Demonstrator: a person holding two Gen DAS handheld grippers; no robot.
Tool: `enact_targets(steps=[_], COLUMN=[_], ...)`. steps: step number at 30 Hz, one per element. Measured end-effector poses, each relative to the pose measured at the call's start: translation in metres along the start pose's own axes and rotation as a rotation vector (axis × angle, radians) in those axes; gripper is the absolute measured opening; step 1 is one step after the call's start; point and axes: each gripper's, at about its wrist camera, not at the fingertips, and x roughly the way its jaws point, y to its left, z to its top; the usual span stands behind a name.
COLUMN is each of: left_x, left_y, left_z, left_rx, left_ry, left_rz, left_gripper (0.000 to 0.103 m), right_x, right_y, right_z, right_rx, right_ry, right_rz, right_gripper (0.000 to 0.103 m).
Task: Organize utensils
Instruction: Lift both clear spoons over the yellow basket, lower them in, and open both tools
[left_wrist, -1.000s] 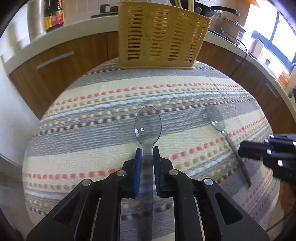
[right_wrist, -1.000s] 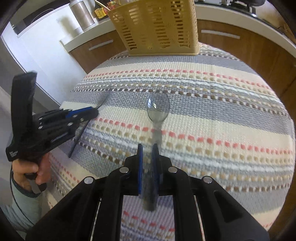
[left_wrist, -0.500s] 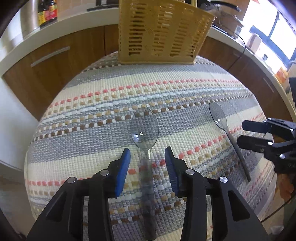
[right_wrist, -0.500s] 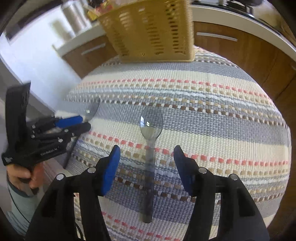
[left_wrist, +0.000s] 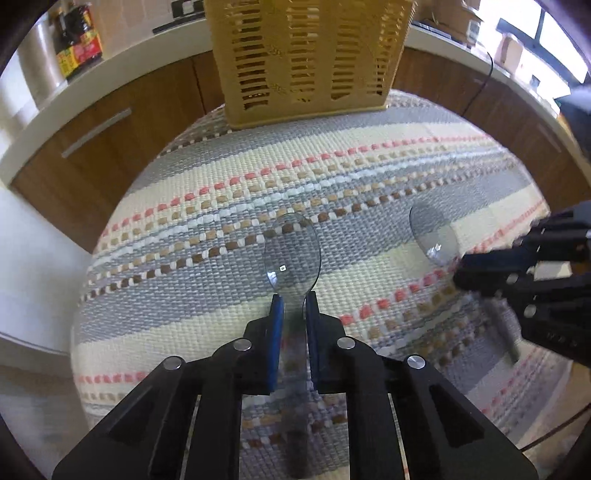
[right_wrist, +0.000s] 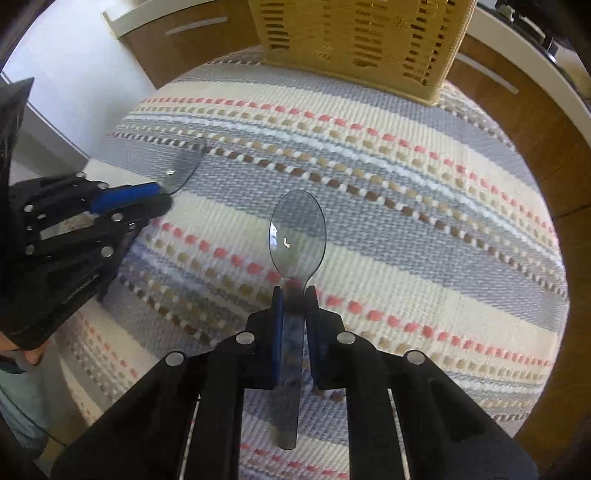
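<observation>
Both grippers closed on clear plastic spoons over striped cloth: left gripper (left_wrist: 293, 299) pinching left spoon (left_wrist: 292, 249) at neck, right gripper (right_wrist: 294, 295) same w/ right spoon (right_wrist: 297, 236). Risk: thin slick handles pivoting or slipping en route to basket (left_wrist: 306, 55). Right view alone shows hand (right_wrist: 22, 350) behind left gripper.

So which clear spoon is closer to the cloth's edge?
The spoon in the left claw: its bowl is near the striped cloth's left edge; the right claw holds its spoon over the middle.
</observation>
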Motion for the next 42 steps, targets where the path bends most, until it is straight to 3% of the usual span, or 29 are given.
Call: enact_targets(steps=[3, 8, 17, 19, 22, 27, 33, 36, 42], left_x=[-0.019, -0.08, -0.18, -0.199, -0.218, -0.217, -0.192, -0.166, -0.132], left_y=[0.003, 0.006, 0.012, 0.012, 0.008, 0.002, 0.014, 0.022, 0.041], left_z=[0.002, 0.016, 0.053, 0.061, 0.078, 0.109, 0.134, 0.149, 0.158], left_rx=[-0.009, -0.028, -0.06, -0.058, -0.046, -0.044, -0.131, -0.168, -0.241], left_ry=[-0.086, -0.294, -0.655, -0.733, -0.829, -0.933, -1.046, -1.017, -1.036], left_rz=[-0.03, -0.062, -0.126, -0.134, -0.148, -0.14, -0.14, -0.144, -0.121], left_gripper=[0.01, 0.01, 0.01, 0.01, 0.01, 0.01, 0.011, 0.011, 0.011], right_x=[-0.015, -0.059, -0.172, -0.197, -0.215, -0.228, -0.231, -0.218, -0.189], right_y=[-0.002, -0.012, -0.023, -0.027, -0.035, -0.044, -0.065, -0.075, -0.09], right_z=[-0.004, 0.0, 0.014, 0.018, 0.036, 0.068, 0.085, 0.093, 0.115], right_rx=[0.004, 0.012, -0.003, 0.002, 0.028, 0.045, 0.075, 0.102, 0.122], right_ry=[-0.065, -0.189, -0.583, -0.687, -0.755, -0.858, -1.04, -1.099, -1.117], right_rz=[0.029, 0.07, 0.088, 0.055, -0.024, -0.074, -0.089, -0.181, -0.164], right_gripper=[0.01, 0.01, 0.01, 0.01, 0.01, 0.01, 0.01, 0.01, 0.01])
